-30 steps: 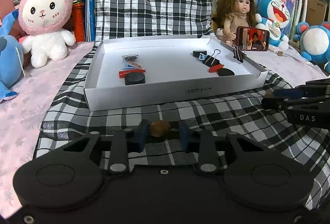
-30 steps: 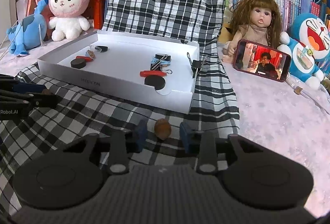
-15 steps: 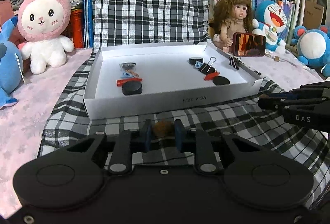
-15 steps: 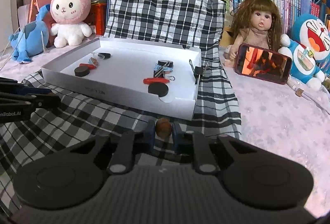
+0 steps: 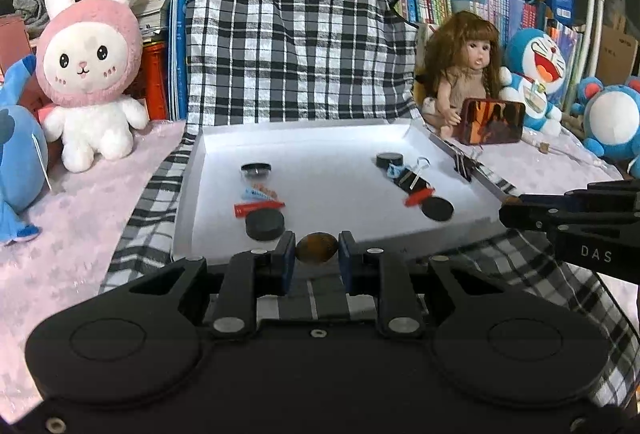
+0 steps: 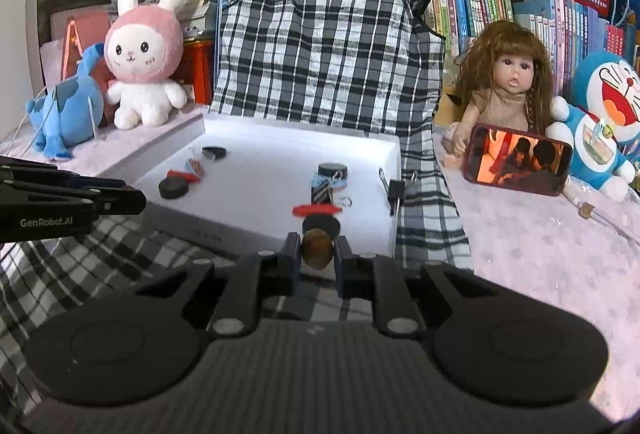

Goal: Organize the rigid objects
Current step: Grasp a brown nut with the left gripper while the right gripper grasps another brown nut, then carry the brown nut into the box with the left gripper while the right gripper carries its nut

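My left gripper (image 5: 316,254) is shut on a small brown oval nut (image 5: 317,249), held above the checked cloth just in front of the white tray (image 5: 187,194). My right gripper (image 6: 317,252) is shut on a second brown nut (image 6: 317,247), near the tray's (image 6: 240,230) right front corner. Inside the tray lie black discs (image 5: 265,225), red clips (image 5: 258,208) and binder clips (image 5: 408,178). Each wrist view shows the other gripper from the side: the right one (image 5: 516,212) at the right edge, the left one (image 6: 134,200) at the left edge.
The tray rests on a black-and-white checked cloth (image 5: 140,234) over a pink cover. A pink bunny plush (image 5: 90,74) and a blue plush (image 5: 16,162) stand at the left. At the right are a doll (image 5: 468,74), a phone (image 5: 492,120) and blue cat plushes (image 5: 536,74). Books line the back.
Both grippers' jaws closed onto the brown nuts that lay between them on the cloth. Both have since risen with the nuts, so the tray now sits lower in each view.
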`<act>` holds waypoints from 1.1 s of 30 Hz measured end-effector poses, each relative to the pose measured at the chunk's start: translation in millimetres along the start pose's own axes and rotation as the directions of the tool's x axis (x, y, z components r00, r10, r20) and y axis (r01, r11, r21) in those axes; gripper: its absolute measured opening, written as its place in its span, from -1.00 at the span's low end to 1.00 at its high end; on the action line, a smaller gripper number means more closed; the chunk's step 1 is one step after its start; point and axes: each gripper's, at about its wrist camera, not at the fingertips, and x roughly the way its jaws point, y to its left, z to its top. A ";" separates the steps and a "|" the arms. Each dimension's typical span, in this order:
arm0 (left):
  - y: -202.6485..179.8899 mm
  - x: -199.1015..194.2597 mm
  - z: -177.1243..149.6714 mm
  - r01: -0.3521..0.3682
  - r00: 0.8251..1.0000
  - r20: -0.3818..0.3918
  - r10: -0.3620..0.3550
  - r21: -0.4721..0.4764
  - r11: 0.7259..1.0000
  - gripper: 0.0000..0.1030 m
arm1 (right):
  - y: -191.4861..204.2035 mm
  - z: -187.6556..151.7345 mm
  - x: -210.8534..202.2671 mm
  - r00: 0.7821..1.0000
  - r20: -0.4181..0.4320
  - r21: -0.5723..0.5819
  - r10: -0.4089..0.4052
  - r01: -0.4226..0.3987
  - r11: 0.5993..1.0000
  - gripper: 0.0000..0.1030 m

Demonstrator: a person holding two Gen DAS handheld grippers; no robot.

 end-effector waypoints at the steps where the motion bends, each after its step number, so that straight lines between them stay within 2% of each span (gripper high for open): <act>1: 1.2 1.7 2.7 0.000 1.000 -0.001 0.000 -0.004 1.000 -0.57 | -0.3 2.4 1.2 1.000 0.001 0.003 -0.001 0.001 1.000 -0.58; 11: 9.7 19.7 16.8 -0.017 1.000 -0.018 0.017 -0.027 1.000 -0.57 | -1.6 19.1 17.4 1.000 -0.008 0.029 -0.016 0.016 0.999 -0.58; 20: 25.2 49.6 28.2 -0.022 0.995 -0.099 0.015 -0.077 0.997 -0.57 | -1.8 33.6 39.7 0.998 -0.059 0.006 -0.038 0.038 0.999 -0.58; 33: 30.9 74.7 31.4 -0.057 0.990 -0.131 0.048 -0.068 0.996 -0.57 | -13.7 37.5 73.6 0.990 -0.139 0.108 -0.018 0.034 0.994 -0.58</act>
